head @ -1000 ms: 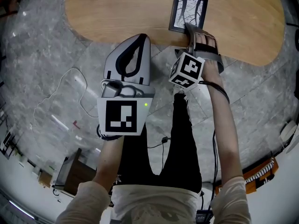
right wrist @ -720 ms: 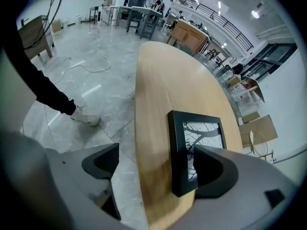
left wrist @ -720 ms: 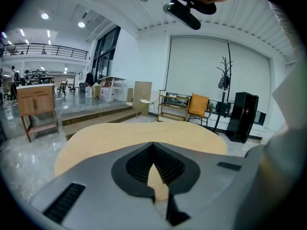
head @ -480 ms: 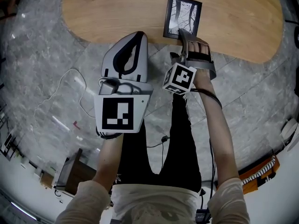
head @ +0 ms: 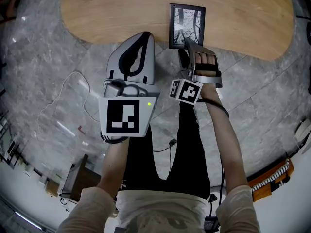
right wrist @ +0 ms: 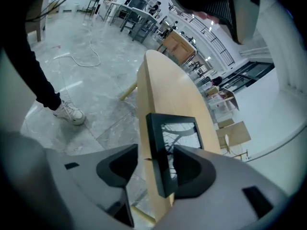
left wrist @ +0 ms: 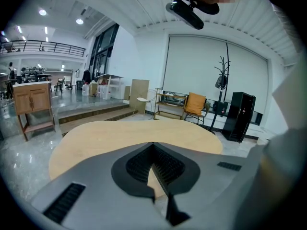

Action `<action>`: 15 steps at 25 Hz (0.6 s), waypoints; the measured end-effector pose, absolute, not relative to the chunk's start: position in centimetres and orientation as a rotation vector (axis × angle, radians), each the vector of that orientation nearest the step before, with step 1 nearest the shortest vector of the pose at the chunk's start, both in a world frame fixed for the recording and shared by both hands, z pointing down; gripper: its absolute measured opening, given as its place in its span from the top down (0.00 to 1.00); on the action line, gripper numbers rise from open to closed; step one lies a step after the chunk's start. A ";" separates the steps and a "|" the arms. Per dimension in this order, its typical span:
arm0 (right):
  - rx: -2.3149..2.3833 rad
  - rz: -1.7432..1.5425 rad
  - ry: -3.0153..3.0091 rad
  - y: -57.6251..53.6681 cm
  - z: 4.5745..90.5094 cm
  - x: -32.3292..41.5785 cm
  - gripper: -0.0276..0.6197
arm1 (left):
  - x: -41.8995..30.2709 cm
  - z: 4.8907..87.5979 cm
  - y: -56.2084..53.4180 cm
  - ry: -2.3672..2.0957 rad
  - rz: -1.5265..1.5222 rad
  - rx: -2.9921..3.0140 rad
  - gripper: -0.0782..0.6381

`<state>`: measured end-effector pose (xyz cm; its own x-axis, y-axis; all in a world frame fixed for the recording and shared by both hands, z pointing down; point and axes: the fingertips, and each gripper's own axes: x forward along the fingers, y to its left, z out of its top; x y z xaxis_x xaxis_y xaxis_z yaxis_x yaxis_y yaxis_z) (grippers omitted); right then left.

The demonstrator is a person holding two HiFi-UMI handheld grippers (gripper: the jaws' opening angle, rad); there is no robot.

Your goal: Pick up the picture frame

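Observation:
The black picture frame [head: 187, 25] with a grey tree print lies flat at the near edge of the oval wooden table [head: 121, 13]. My right gripper [head: 184, 45] straddles its near end. In the right gripper view the frame [right wrist: 175, 133] sits between the jaws, which are closing. One jaw rests over the glass, and the other stands off below the table edge [right wrist: 163, 80] with a gap. My left gripper [head: 144, 37] hovers at the table edge to the left of the frame. Its jaws [left wrist: 152, 145] meet at the tips with nothing between them.
Grey marble floor surrounds the table, with a white cable [head: 73, 89] lying at the left. The person's dark-trousered legs [head: 189, 144] stand below the grippers. A wooden cabinet [left wrist: 31, 104], chairs [left wrist: 194, 104] and a coat stand [left wrist: 221, 80] stand beyond the table.
The right gripper has drawn back toward the person and its jaws have narrowed. The frame has slid with it to the table's near edge and turned straighter. The left gripper shifted slightly.

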<state>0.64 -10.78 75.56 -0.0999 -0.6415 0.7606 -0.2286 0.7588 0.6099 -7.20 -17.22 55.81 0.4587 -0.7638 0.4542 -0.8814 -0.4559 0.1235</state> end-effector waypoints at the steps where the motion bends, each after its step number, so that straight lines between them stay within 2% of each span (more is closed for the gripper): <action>1: 0.727 -0.421 -1.664 -11.2 75.2 0.8 0.64 | -7.1 55.8 -17.4 -1.391 0.484 2.372 0.88; 3: 0.762 -0.438 -1.653 -11.8 74.7 1.0 0.71 | -7.1 55.8 -17.7 -1.386 0.490 2.374 0.88; 15: 0.799 -0.491 -1.626 -11.6 74.7 1.0 0.76 | -7.7 56.1 -17.6 -1.394 0.497 2.371 0.88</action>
<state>0.95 -11.62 74.68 -0.0658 -0.7290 0.6814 -0.2305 0.6755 0.7004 -7.66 -17.63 56.13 0.4556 -0.7607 0.4622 -0.8816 -0.4576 0.1159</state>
